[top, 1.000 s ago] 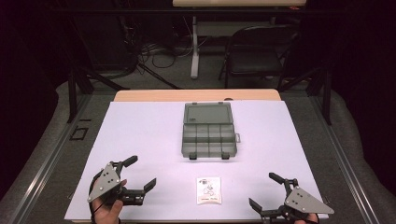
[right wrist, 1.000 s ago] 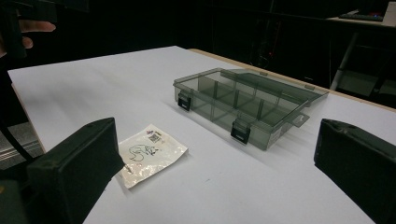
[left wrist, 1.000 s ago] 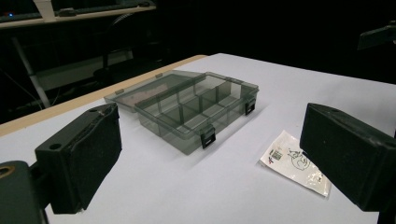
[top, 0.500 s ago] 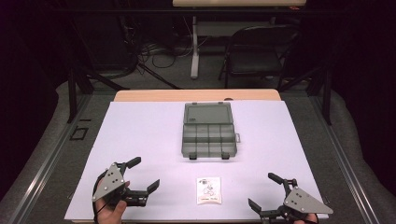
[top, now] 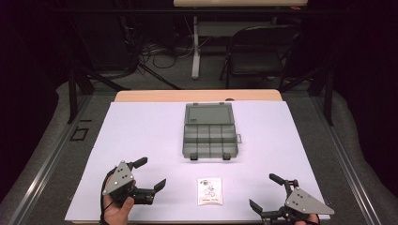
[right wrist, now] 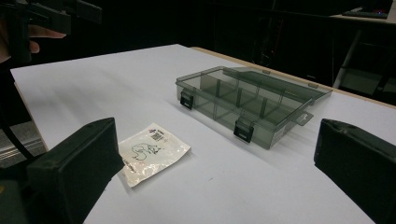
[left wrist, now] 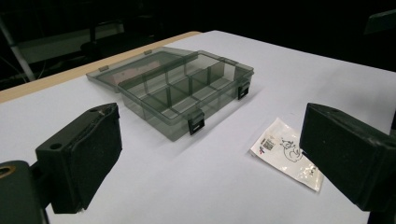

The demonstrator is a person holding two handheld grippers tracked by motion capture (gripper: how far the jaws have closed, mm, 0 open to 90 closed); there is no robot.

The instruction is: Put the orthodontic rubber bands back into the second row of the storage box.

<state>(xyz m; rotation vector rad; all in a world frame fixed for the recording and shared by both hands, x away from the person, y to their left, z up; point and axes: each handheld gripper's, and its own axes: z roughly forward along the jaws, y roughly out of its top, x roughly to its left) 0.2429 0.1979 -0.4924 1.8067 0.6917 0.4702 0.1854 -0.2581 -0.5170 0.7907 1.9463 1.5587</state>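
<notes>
Two grippers, left and right, jaws apart, empty; packet between them on table, box open beyond.

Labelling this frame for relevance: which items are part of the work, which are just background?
In play:
- small printed packet, flat on the white table sheet, between the open left gripper and open right gripper
- open compartment box, lid folded back

Just lying about:
- folding chair
- floor cables
</notes>
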